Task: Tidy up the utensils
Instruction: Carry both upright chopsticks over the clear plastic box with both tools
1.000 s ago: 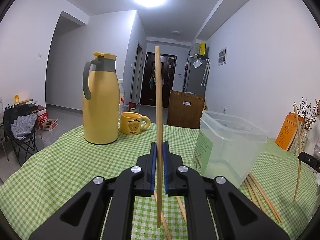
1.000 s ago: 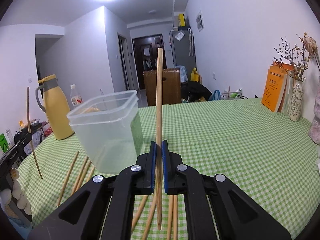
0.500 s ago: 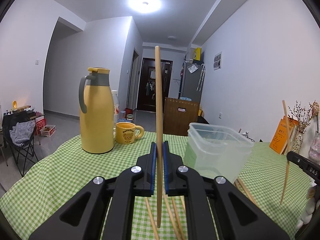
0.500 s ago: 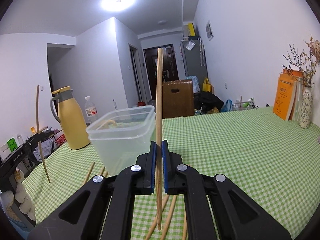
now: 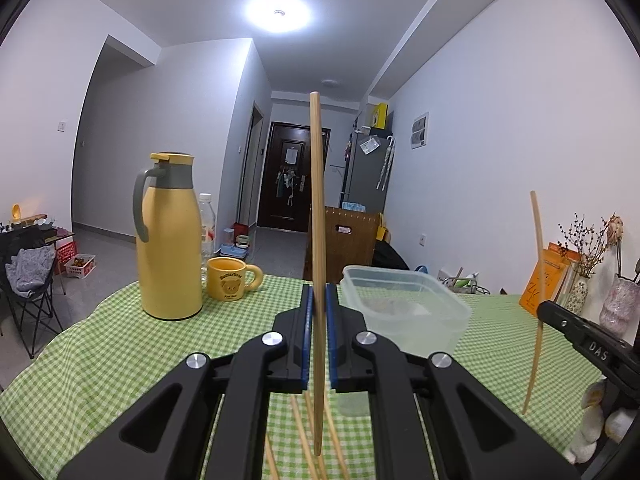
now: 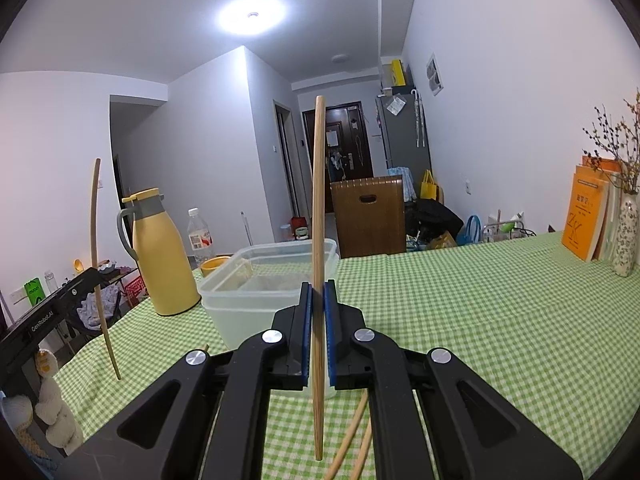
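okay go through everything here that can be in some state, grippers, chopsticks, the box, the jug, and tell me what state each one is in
left gripper: shut on a chopstick, held upright.
right gripper: shut on another chopstick, upright.
loose chopsticks: lying flat on the tablecloth.
plastic container: lidless, upright.
yellow thermos jug: upright, lid closed.
yellow mug: upright.

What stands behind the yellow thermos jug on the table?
Behind the yellow thermos jug a clear plastic bottle shows its cap and shoulder; the jug covers its left side and base.
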`<state>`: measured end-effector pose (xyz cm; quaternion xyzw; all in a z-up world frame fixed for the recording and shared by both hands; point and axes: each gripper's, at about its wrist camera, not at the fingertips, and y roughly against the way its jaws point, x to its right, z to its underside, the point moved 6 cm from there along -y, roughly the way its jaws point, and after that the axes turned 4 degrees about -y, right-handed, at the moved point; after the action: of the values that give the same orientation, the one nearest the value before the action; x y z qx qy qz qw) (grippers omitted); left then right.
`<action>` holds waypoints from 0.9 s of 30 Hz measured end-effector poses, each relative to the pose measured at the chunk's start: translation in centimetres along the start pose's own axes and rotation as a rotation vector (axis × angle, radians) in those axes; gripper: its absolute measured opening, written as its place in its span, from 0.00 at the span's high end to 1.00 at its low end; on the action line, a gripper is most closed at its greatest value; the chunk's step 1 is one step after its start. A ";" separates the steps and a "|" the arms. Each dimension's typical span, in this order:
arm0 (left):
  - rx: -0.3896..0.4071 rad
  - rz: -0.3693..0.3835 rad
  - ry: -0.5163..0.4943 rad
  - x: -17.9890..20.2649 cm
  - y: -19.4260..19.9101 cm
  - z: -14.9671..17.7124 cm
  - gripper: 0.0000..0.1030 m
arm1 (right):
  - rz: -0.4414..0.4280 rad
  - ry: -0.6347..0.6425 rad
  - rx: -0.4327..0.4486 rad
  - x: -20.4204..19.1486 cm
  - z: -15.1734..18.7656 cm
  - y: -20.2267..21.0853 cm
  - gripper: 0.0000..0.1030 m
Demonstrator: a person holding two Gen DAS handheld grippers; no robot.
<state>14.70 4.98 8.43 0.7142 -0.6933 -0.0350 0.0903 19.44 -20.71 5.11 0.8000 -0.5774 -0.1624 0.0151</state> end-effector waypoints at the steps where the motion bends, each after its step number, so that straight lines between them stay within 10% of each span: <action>1: 0.002 0.004 0.000 0.2 0.0 -0.2 0.96 | -0.002 0.001 0.004 -0.1 -0.2 0.0 0.94; 27: 0.077 0.081 0.008 3.9 -2.4 -6.0 0.96 | -0.053 0.008 0.088 -2.3 -5.8 -2.2 0.94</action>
<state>18.23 1.65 14.20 0.6887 -0.7220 -0.0019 0.0670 22.43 -18.76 10.68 0.8155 -0.5625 -0.1341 -0.0222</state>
